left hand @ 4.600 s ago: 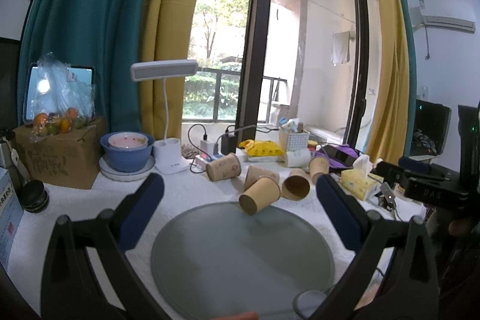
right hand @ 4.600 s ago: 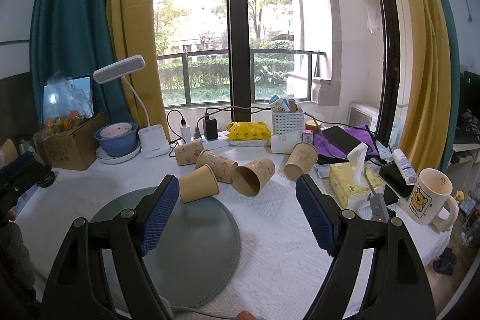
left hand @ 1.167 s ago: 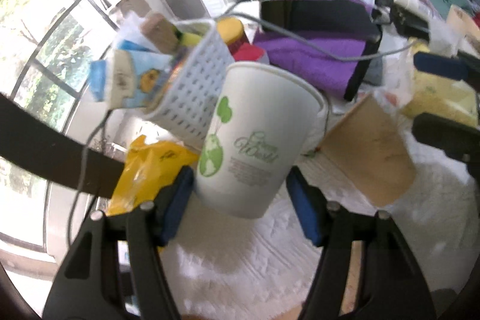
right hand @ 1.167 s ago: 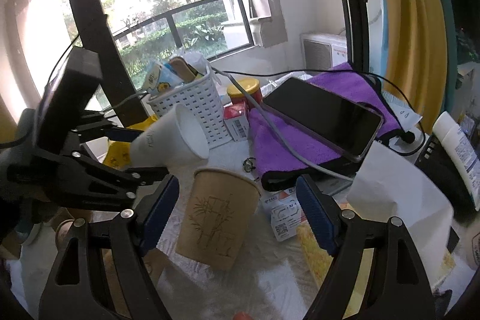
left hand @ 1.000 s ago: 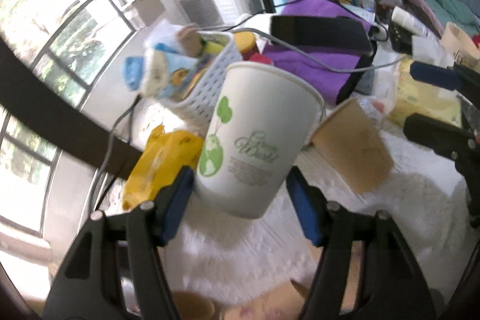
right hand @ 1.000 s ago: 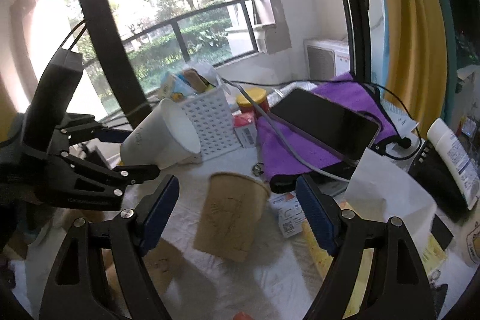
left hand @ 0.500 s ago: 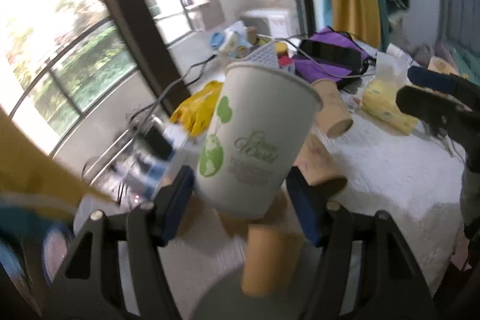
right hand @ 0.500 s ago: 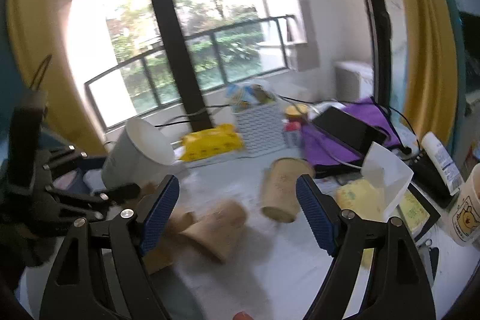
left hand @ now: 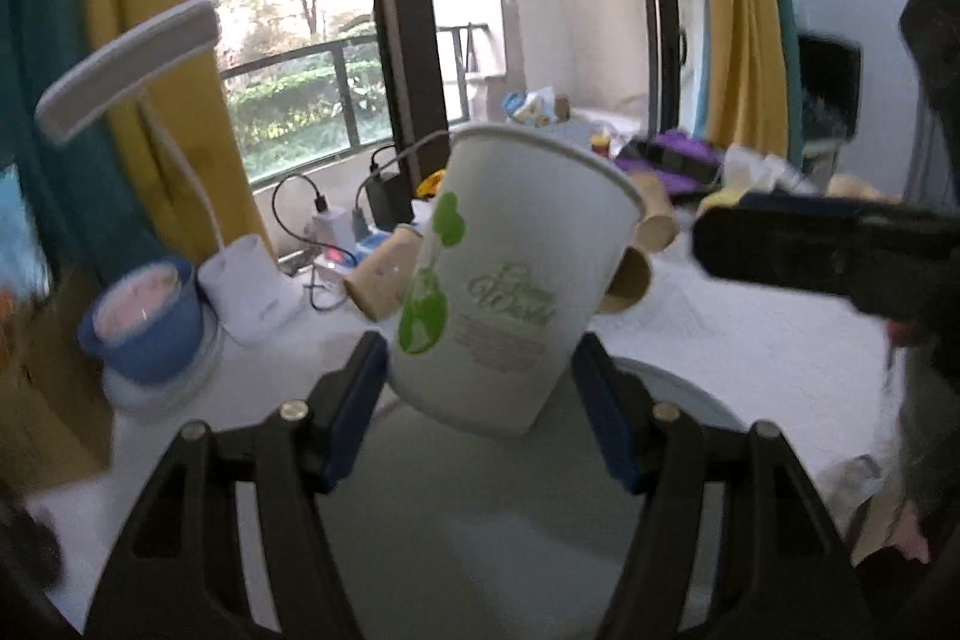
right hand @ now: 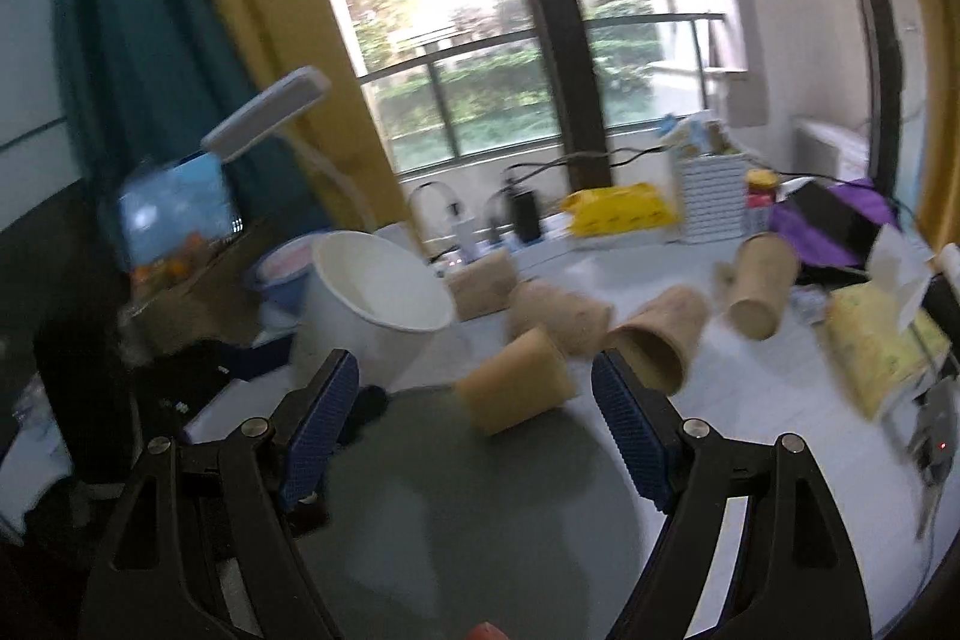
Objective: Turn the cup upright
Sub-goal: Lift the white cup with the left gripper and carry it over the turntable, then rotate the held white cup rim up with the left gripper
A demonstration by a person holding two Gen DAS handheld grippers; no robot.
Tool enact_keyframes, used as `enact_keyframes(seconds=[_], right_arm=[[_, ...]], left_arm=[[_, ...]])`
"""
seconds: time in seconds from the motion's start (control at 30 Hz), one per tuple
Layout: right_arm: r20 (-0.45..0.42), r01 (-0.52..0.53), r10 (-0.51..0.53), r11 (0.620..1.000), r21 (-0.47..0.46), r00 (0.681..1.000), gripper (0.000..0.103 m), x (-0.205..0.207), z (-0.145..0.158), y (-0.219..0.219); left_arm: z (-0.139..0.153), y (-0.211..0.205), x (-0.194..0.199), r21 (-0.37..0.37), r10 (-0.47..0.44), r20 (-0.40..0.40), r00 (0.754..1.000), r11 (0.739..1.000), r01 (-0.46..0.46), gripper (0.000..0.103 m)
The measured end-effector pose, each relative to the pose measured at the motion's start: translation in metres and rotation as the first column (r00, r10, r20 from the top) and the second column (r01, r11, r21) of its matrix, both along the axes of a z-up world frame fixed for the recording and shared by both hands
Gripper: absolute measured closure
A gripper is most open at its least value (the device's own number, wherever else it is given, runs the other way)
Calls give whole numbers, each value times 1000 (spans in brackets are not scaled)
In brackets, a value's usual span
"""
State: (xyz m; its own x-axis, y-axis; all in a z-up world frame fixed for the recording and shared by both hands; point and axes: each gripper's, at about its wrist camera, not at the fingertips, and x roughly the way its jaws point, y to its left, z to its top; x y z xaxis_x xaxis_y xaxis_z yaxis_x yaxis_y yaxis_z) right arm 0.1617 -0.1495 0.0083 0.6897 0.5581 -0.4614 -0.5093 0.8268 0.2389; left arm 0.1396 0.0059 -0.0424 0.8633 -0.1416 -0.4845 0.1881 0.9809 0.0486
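Above the grey round mat, the left gripper clamps a white paper cup near its base, mouth up and tilted. The right gripper hangs wide open and empty nearby; brown cups, blurred, seem to lie toppled.

Daylight came from the window behind the table, where the panes glared almost white and left the room in front dim and greyish. Both fisheye views bent straight lines at their rims and faded to black in the corners, and motion blur smeared the desk lamp, the blue bowl and the brown paper cups, while the white cup close to the left lens stayed fairly sharp. Soft shadows lay on the round grey mat near the table's front edge
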Motion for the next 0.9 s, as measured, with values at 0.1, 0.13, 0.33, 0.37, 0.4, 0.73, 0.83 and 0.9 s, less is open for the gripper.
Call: enact_keyframes(seconds=[0.1,0.13,0.33,0.37,0.4,0.73,0.83,0.9], right_arm=[[-22,-54,54,998,13,998,20,-12,0,15],[-34,-74,75,997,31,997,20,-14,0,18],[-70,-134,139,989,69,988,20,-25,1,32],[-70,-139,144,988,67,987,20,-26,2,34],[-70,-143,148,987,67,987,20,-27,2,35],[-82,-184,193,978,98,978,20,-33,1,35],[-87,-190,201,974,121,976,20,-32,1,32],[-90,-191,203,974,123,975,20,-31,1,31]], left_arm=[[-2,10,-23,-59,10,32,999,998,-8,38],[-5,12,-28,-81,12,35,999,997,-9,38],[-9,10,-55,-201,5,103,995,980,16,38],[-11,10,-59,-214,10,106,994,977,13,38],[-13,9,-62,-230,11,108,994,973,14,38],[-15,6,-81,-307,22,161,987,951,29,38],[-18,3,-79,-312,9,151,989,949,39,38],[-18,3,-79,-318,6,152,988,947,44,38]])
